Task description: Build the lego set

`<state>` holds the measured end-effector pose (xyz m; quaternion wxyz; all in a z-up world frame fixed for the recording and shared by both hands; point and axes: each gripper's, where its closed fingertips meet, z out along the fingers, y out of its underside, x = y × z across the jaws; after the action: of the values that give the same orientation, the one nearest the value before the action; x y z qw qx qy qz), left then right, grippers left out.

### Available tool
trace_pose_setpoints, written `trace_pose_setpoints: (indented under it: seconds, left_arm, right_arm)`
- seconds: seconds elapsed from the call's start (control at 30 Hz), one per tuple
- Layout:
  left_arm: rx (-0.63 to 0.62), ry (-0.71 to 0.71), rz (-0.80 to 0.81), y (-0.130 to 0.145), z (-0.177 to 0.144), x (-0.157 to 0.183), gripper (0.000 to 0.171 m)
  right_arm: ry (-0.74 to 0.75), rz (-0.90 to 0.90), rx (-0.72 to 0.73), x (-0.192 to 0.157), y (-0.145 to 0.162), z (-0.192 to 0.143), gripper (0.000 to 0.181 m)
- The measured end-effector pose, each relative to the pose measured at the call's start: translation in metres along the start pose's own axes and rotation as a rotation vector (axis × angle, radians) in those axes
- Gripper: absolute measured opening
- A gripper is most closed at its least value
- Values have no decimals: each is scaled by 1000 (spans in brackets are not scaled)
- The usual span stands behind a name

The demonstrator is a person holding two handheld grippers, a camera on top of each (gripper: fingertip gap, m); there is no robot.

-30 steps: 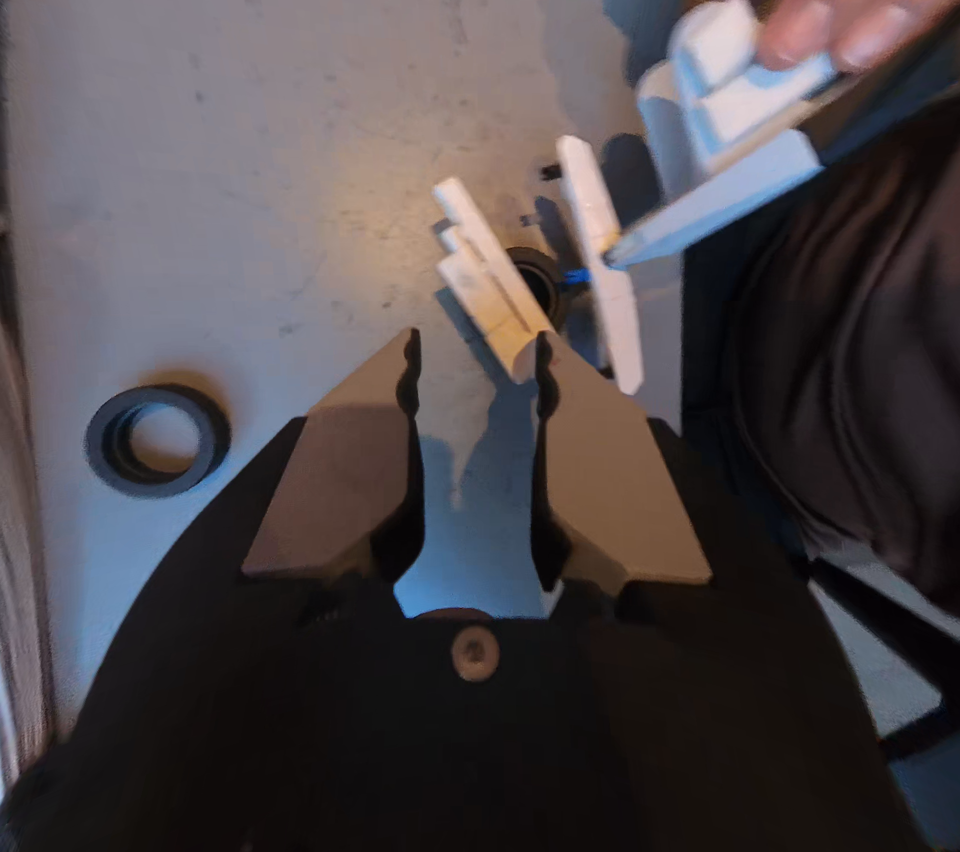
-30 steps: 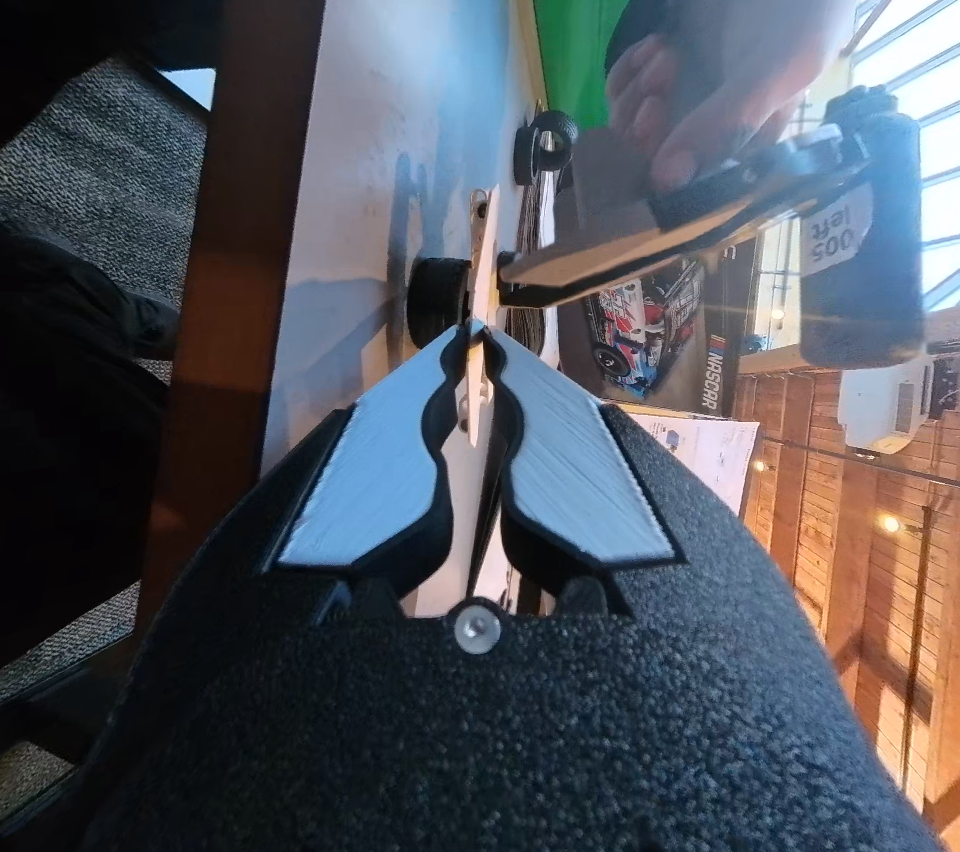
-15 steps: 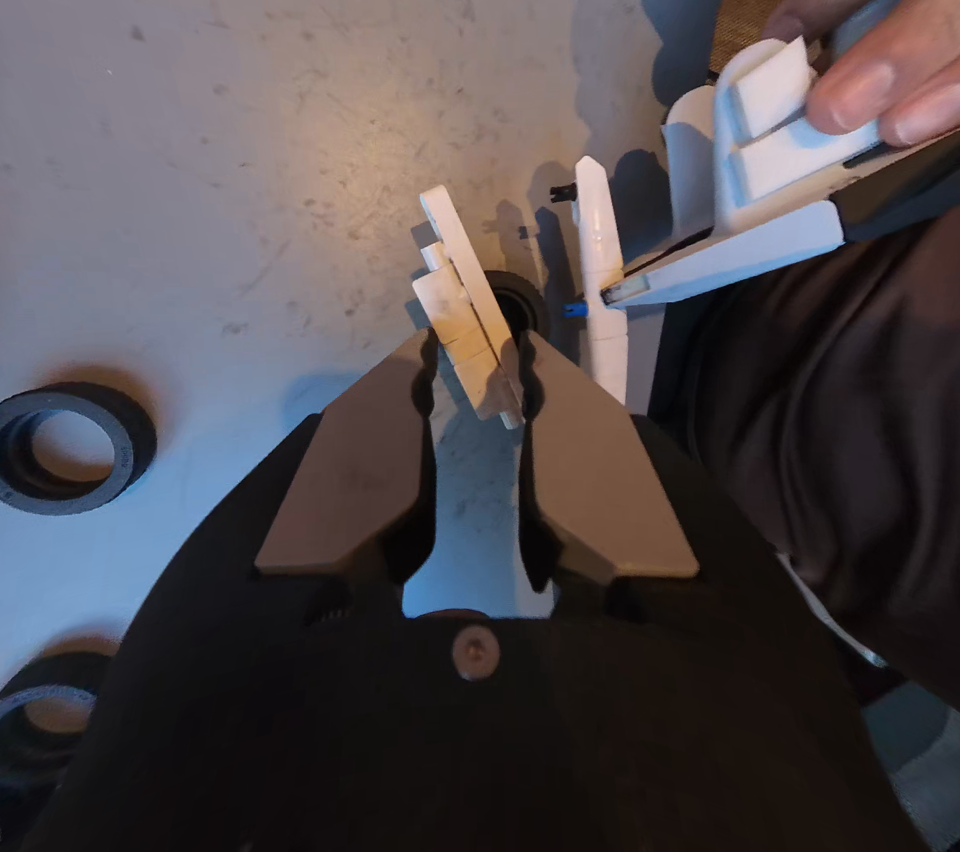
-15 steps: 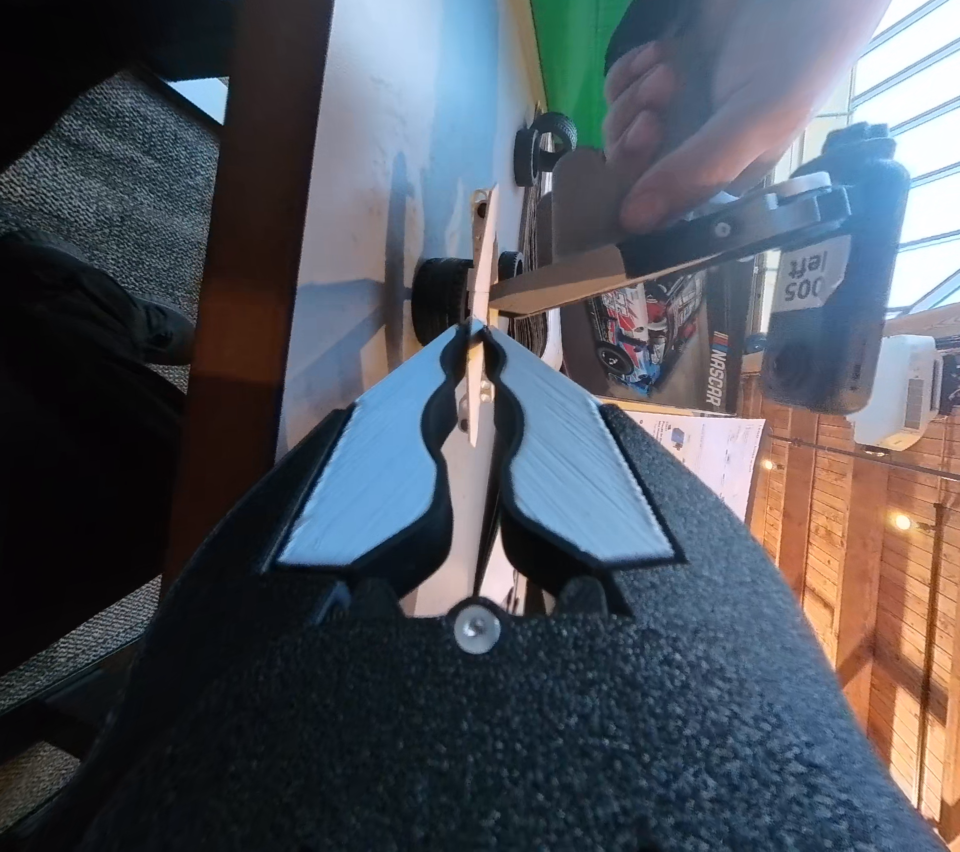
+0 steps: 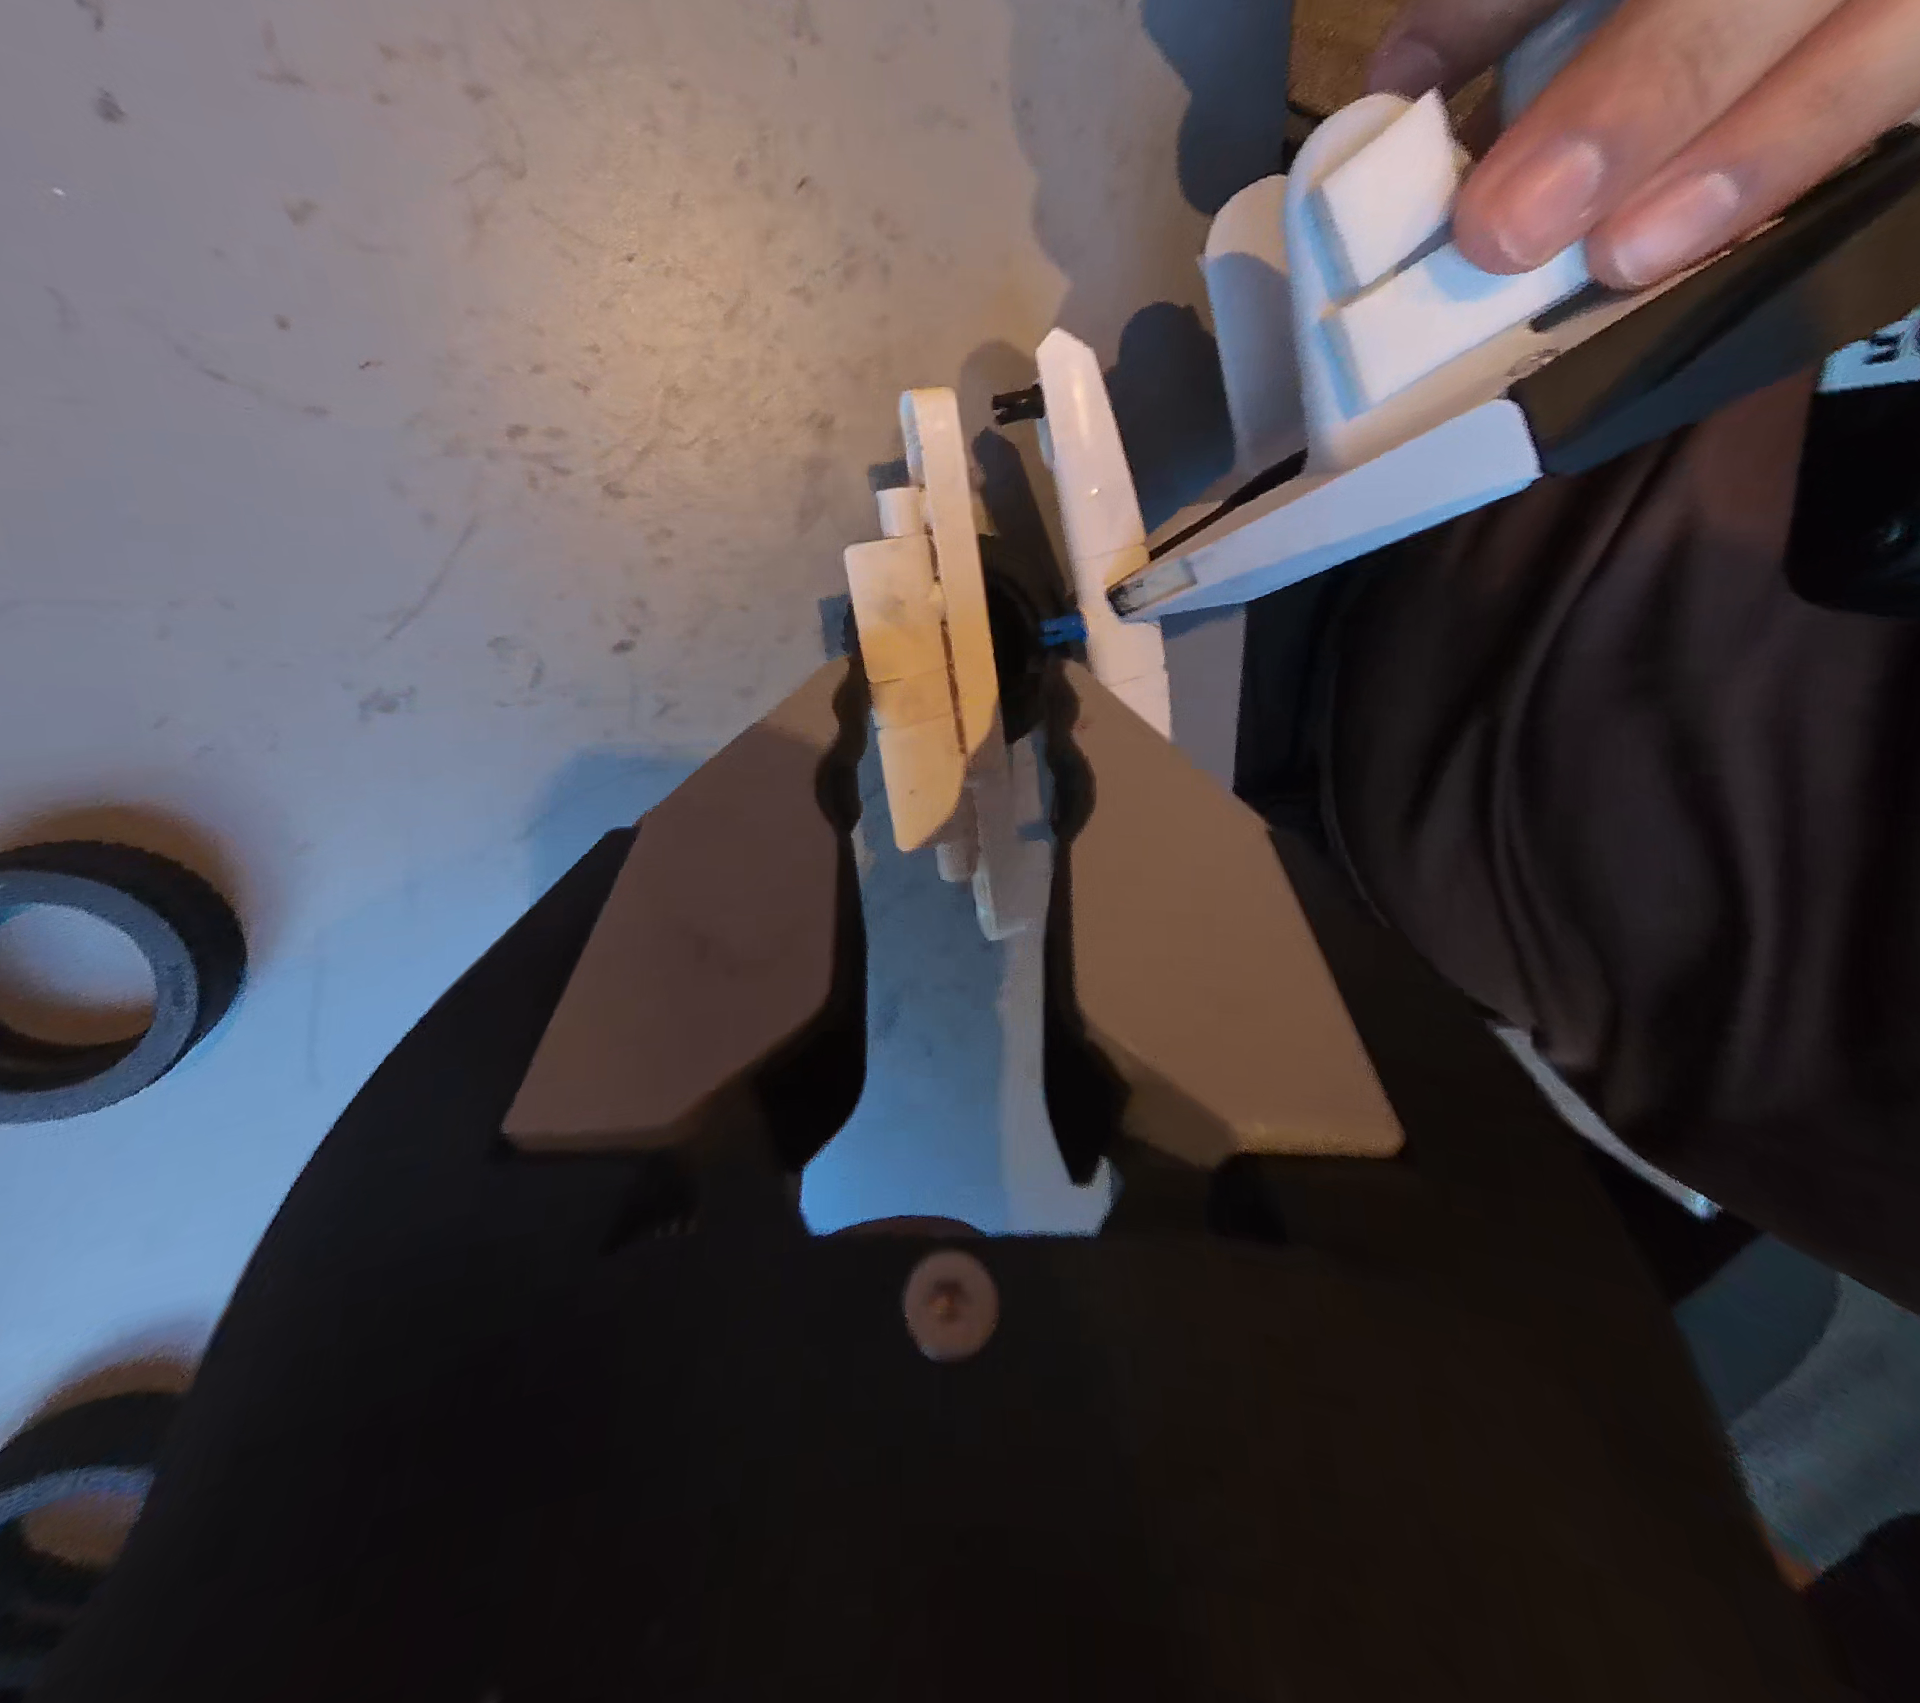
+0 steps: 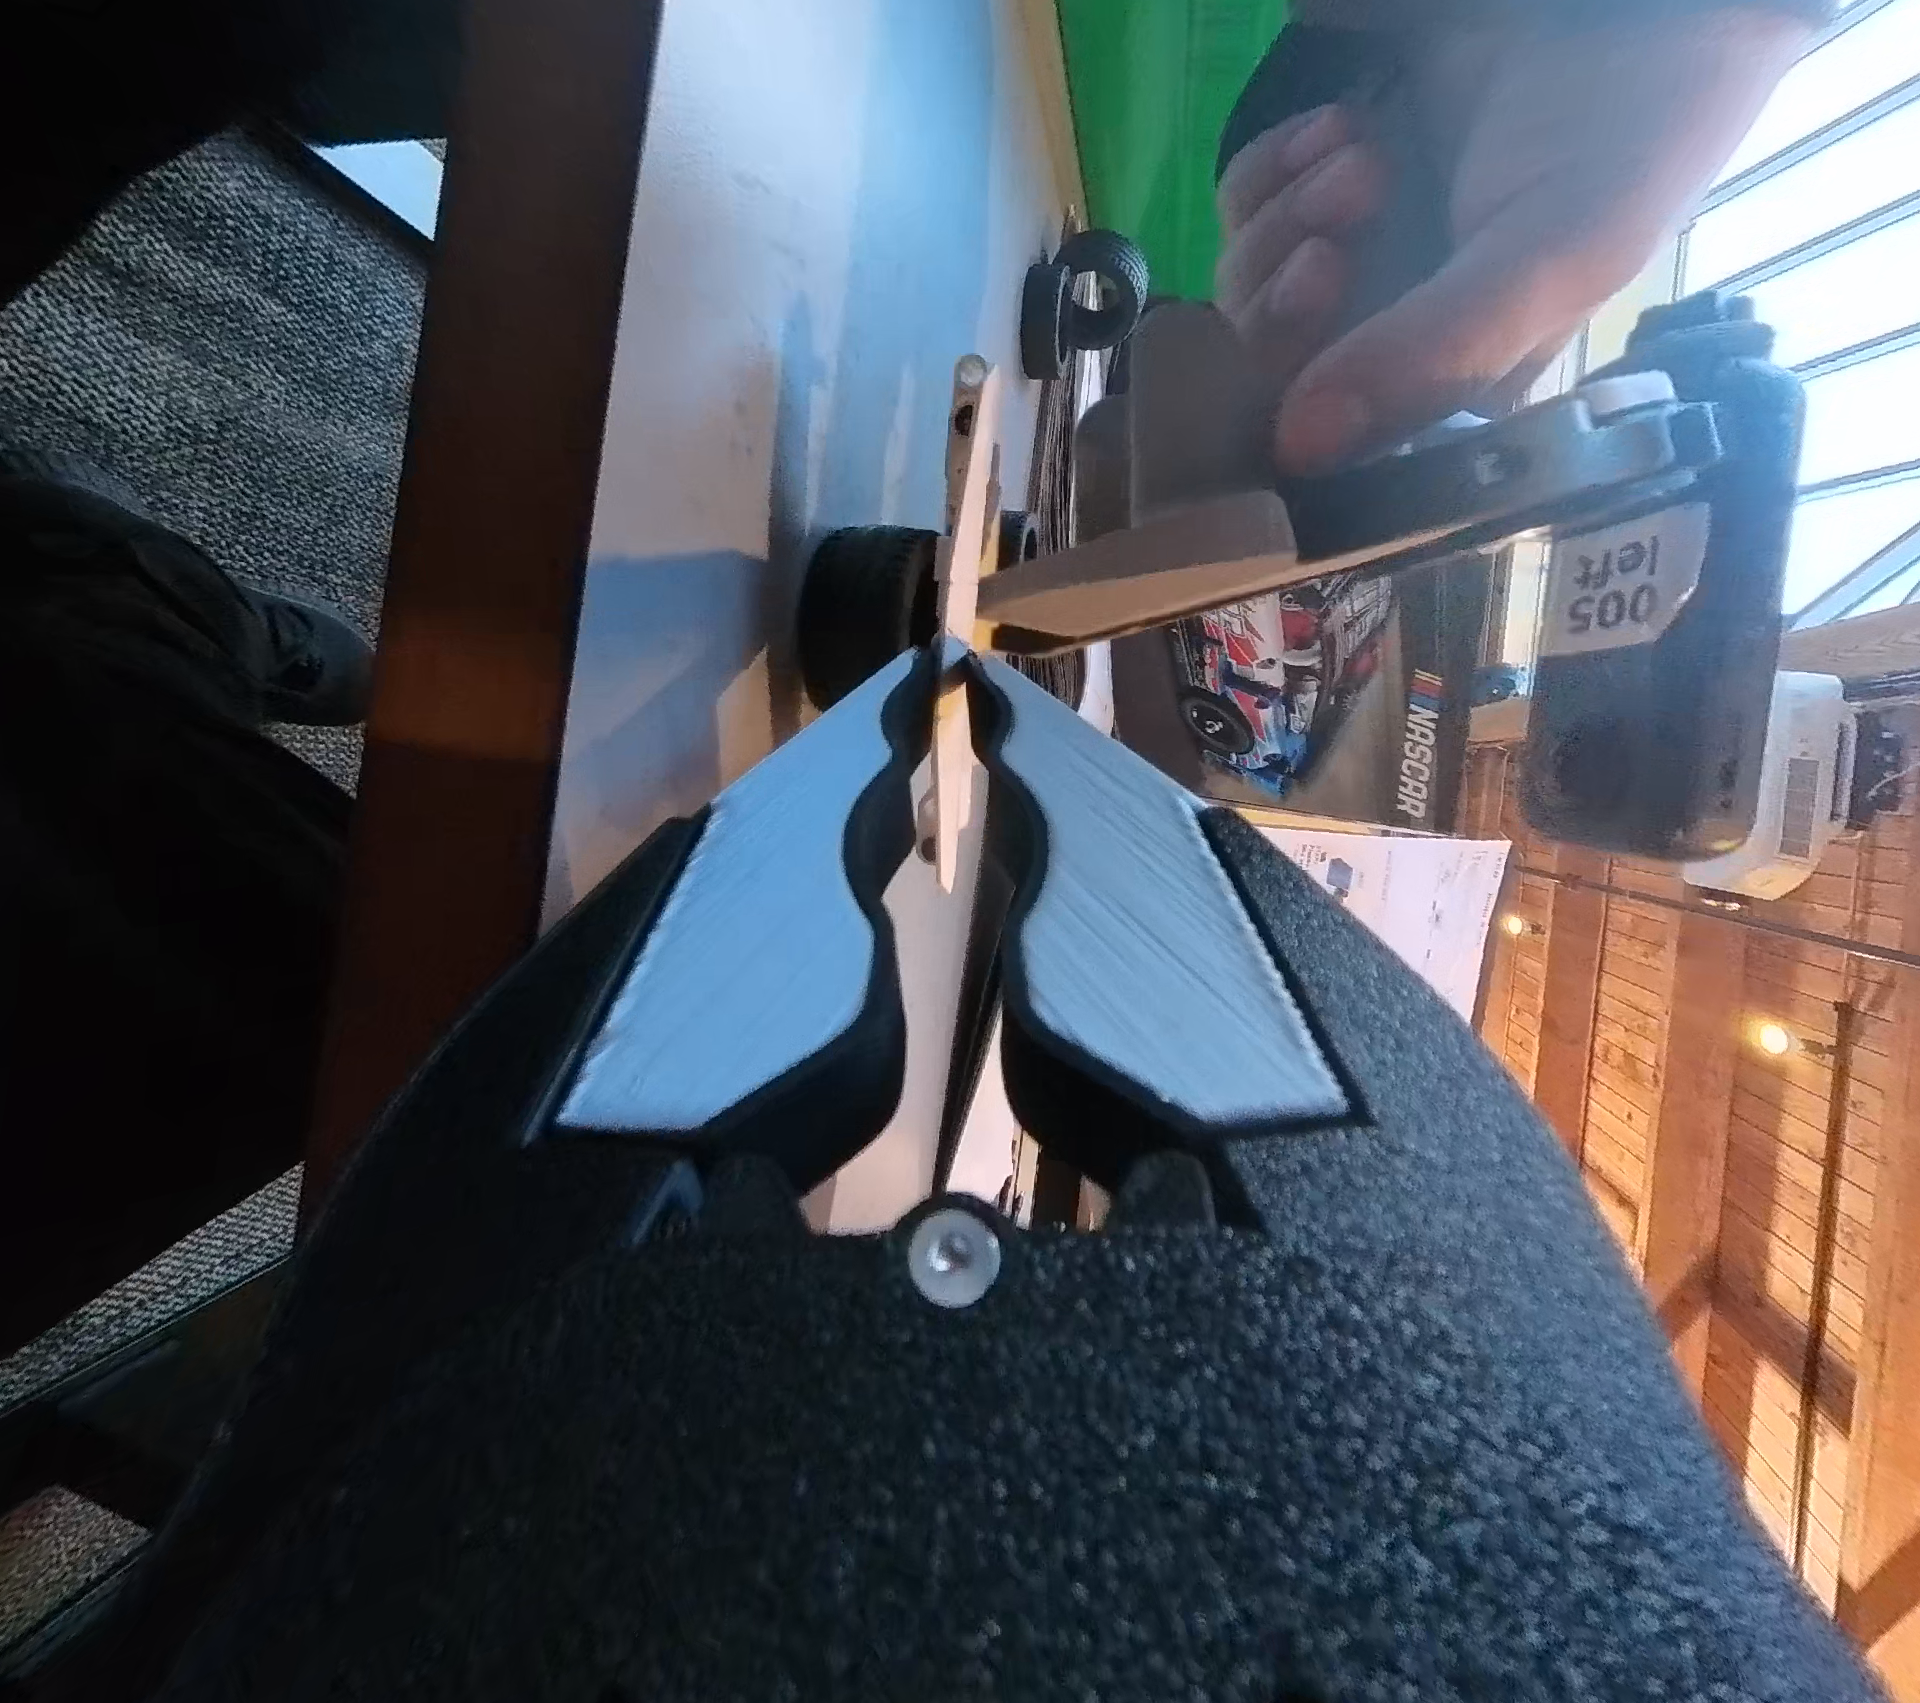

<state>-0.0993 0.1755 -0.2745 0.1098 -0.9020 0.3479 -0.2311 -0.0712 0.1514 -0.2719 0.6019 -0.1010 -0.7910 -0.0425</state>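
Since a second ago our left gripper point(image 5: 951, 718) has closed in on the white stacked piece point(image 5: 925, 666), which has swung from a slant to nearly upright; the loose black tyres point(image 5: 83, 967) have slid toward 9 o'clock in the left wrist view.

Going left to right there: those tyres lie flat on the grey table point(image 5: 468, 199); at centre our left fingers point(image 5: 727, 905) sit narrowly parted, the stacked piece between their tips, though whether they truly pinch it we cannot tell; a black wheel point(image 5: 1013, 666) shows just behind it; at 1 o'clock the white panel point(image 5: 1101, 531), with a blue pin and a black pin facing the stack, is clamped edge-on in our right gripper point(image 5: 1127, 604).

In the right wrist view the right gripper point(image 6: 945, 666) is nearly shut on that same panel point(image 6: 956, 780), the wheel point(image 6: 868, 614) at 11 o'clock, the left gripper point(image 6: 987, 614) meeting the panel from 2 o'clock; the set's box point(image 6: 1299, 697) and instruction sheet point(image 6: 1392, 915) lie beyond.

We judge the build early: two small sub-assemblies exist, not yet pinned together; tyres remain unmounted.
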Motion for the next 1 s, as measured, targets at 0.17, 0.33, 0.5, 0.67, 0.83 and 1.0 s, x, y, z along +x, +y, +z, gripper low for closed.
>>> trace_pose_setpoints:
  seconds: [0.17,0.33,0.5,0.67,0.83,1.0]
  left_arm:
    - [32,18,-15,-2,-4,-3,20]
    - [28,-17,-19,0,-3,-7,25]
    - [20,-145,47,3,0,-11,32]
    - [18,-183,84,2,0,-8,23]
    - [39,-190,76,1,-4,-8,23]
    - [80,-179,71,-3,-8,1,23]
  right_arm:
    - [-4,4,-4,-1,1,1,6]
    - [-9,4,-7,-6,3,1,6]
    - [-15,7,-8,-8,0,-2,6]
    - [-15,8,-2,-9,-3,-2,6]
    - [-9,8,-1,-3,-2,0,6]
    - [-10,6,8,-4,-5,0,6]
